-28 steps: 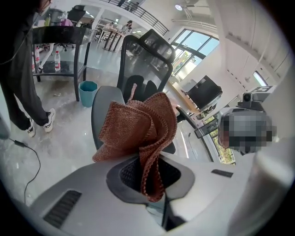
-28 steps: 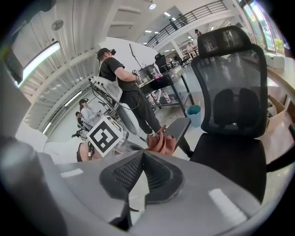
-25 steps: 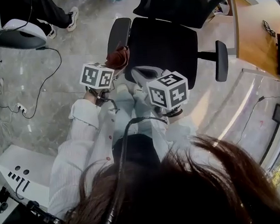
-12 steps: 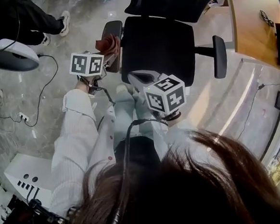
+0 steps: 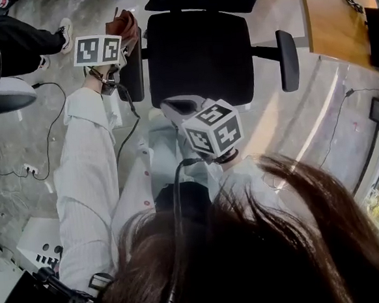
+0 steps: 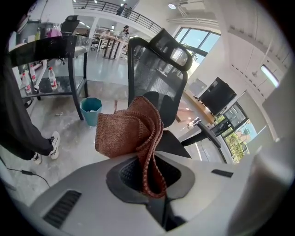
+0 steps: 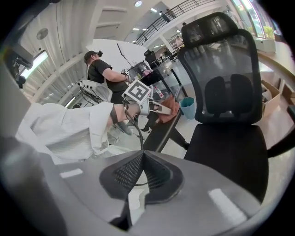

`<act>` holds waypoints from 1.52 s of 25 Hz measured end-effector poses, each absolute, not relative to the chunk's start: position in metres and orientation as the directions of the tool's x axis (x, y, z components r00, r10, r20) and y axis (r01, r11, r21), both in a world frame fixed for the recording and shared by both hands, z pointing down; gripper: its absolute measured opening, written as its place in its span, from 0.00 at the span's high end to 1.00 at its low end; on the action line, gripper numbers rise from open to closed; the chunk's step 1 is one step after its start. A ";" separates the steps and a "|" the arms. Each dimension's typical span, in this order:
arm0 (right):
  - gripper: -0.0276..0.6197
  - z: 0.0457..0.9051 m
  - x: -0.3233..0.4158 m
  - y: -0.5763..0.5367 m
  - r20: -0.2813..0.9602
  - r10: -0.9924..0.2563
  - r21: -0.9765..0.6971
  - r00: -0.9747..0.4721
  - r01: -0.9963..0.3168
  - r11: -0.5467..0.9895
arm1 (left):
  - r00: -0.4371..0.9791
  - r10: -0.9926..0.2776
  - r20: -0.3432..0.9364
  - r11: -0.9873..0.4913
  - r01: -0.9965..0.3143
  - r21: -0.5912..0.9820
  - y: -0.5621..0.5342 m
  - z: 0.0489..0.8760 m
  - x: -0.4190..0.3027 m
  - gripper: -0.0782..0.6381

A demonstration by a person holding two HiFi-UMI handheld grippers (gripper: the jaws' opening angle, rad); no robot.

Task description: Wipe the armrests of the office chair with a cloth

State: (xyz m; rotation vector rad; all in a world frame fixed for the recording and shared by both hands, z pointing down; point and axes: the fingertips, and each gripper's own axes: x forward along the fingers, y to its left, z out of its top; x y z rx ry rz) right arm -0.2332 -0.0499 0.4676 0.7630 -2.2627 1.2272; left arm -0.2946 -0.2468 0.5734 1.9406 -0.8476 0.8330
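The black office chair stands in front of me, its left armrest and right armrest on either side of the seat. My left gripper is shut on a rust-brown knitted cloth at the far end of the left armrest. In the left gripper view the cloth bunches up out of the left gripper. My right gripper hovers before the seat's front edge. Seen in its own view, the right gripper is shut with nothing in it.
A person in black with white sneakers sits at the upper left. Cables trail over the marble floor. A wooden desk lies right of the chair, and a teal bin stands beyond it.
My left gripper has slid with the cloth along the left armrest, from its near end to its far end. The right gripper has stayed in place.
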 end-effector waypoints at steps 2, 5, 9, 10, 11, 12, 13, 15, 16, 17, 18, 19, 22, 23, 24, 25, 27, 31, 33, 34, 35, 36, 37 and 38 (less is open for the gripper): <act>0.95 0.476 -0.233 -0.049 0.615 -0.239 -0.622 -0.751 -0.648 0.439 | 0.556 -0.245 0.794 -0.412 -0.801 0.434 -0.254 0.581 -0.289 0.85; 0.95 0.479 -0.235 -0.050 0.614 -0.225 -0.626 -0.757 -0.640 0.445 | 0.579 -0.219 0.785 -0.378 -0.792 0.479 -0.247 0.583 -0.285 0.85; 0.95 0.470 -0.235 -0.053 0.611 -0.233 -0.615 -0.756 -0.639 0.461 | 0.605 -0.213 0.767 -0.332 -0.783 0.525 -0.223 0.578 -0.287 0.85; 0.95 0.472 -0.234 -0.055 0.611 -0.234 -0.612 -0.756 -0.639 0.466 | 0.609 -0.215 0.764 -0.322 -0.782 0.533 -0.217 0.580 -0.287 0.85; 0.95 0.473 -0.233 -0.057 0.610 -0.236 -0.611 -0.756 -0.639 0.468 | 0.612 -0.216 0.761 -0.314 -0.781 0.540 -0.211 0.583 -0.288 0.85; 0.95 0.475 -0.232 -0.057 0.608 -0.239 -0.611 -0.757 -0.639 0.468 | 0.616 -0.214 0.758 -0.309 -0.779 0.545 -0.203 0.585 -0.288 0.85; 0.95 0.476 -0.231 -0.058 0.606 -0.241 -0.612 -0.758 -0.639 0.466 | 0.618 -0.213 0.757 -0.307 -0.777 0.549 -0.196 0.587 -0.288 0.85; 0.95 0.475 -0.229 -0.059 0.601 -0.243 -0.616 -0.762 -0.635 0.467 | 0.619 -0.211 0.757 -0.309 -0.777 0.549 -0.180 0.588 -0.287 0.85; 0.95 0.474 -0.229 -0.059 0.598 -0.241 -0.616 -0.765 -0.630 0.472 | 0.617 -0.211 0.758 -0.311 -0.777 0.547 -0.173 0.587 -0.287 0.85; 0.95 0.473 -0.230 -0.059 0.594 -0.238 -0.616 -0.768 -0.625 0.479 | 0.616 -0.211 0.759 -0.313 -0.778 0.545 -0.164 0.586 -0.288 0.85; 0.95 0.472 -0.233 -0.056 0.592 -0.236 -0.615 -0.771 -0.620 0.487 | 0.617 -0.210 0.759 -0.315 -0.777 0.545 -0.153 0.585 -0.289 0.85; 0.95 0.470 -0.236 -0.053 0.589 -0.234 -0.613 -0.773 -0.616 0.494 | 0.619 -0.210 0.757 -0.316 -0.775 0.547 -0.142 0.584 -0.291 0.85; 0.95 0.466 -0.242 -0.042 0.581 -0.237 -0.610 -0.779 -0.609 0.506 | 0.631 -0.206 0.748 -0.307 -0.767 0.563 -0.111 0.582 -0.293 0.85; 0.95 0.465 -0.241 -0.041 0.578 -0.239 -0.611 -0.780 -0.608 0.506 | 0.634 -0.205 0.745 -0.301 -0.766 0.568 -0.103 0.582 -0.292 0.85; 0.95 0.466 -0.240 -0.041 0.575 -0.241 -0.614 -0.782 -0.607 0.504 | 0.637 -0.206 0.743 -0.294 -0.764 0.574 -0.097 0.583 -0.291 0.85; 0.95 0.468 -0.240 -0.041 0.573 -0.242 -0.617 -0.783 -0.607 0.501 | 0.640 -0.208 0.740 -0.286 -0.763 0.580 -0.091 0.585 -0.291 0.85; 0.95 0.471 -0.242 -0.041 0.571 -0.240 -0.619 -0.785 -0.604 0.502 | 0.648 -0.213 0.731 -0.268 -0.759 0.594 -0.081 0.589 -0.293 0.85; 0.95 0.470 -0.249 -0.033 0.571 -0.232 -0.610 -0.788 -0.595 0.523 | 0.663 -0.234 0.711 -0.225 -0.748 0.624 -0.062 0.592 -0.297 0.85; 0.95 0.468 -0.251 -0.028 0.570 -0.225 -0.610 -0.790 -0.591 0.528 | 0.664 -0.244 0.707 -0.215 -0.748 0.628 -0.058 0.590 -0.297 0.85; 0.95 0.467 -0.252 -0.027 0.570 -0.221 -0.612 -0.792 -0.588 0.529 | 0.662 -0.246 0.708 -0.216 -0.749 0.626 -0.059 0.588 -0.297 0.85; 0.95 0.466 -0.253 -0.027 0.569 -0.217 -0.613 -0.793 -0.585 0.530 | 0.660 -0.247 0.709 -0.218 -0.751 0.623 -0.060 0.587 -0.297 0.85; 0.95 0.467 -0.254 -0.027 0.569 -0.213 -0.616 -0.795 -0.583 0.530 | 0.658 -0.247 0.711 -0.221 -0.753 0.620 -0.062 0.586 -0.297 0.85; 0.95 0.468 -0.254 -0.027 0.569 -0.209 -0.619 -0.796 -0.581 0.528 | 0.656 -0.246 0.713 -0.224 -0.754 0.617 -0.065 0.586 -0.298 0.85; 0.95 0.471 -0.254 -0.027 0.569 -0.205 -0.623 -0.796 -0.580 0.525 | 0.654 -0.246 0.715 -0.228 -0.756 0.613 -0.069 0.587 -0.300 0.85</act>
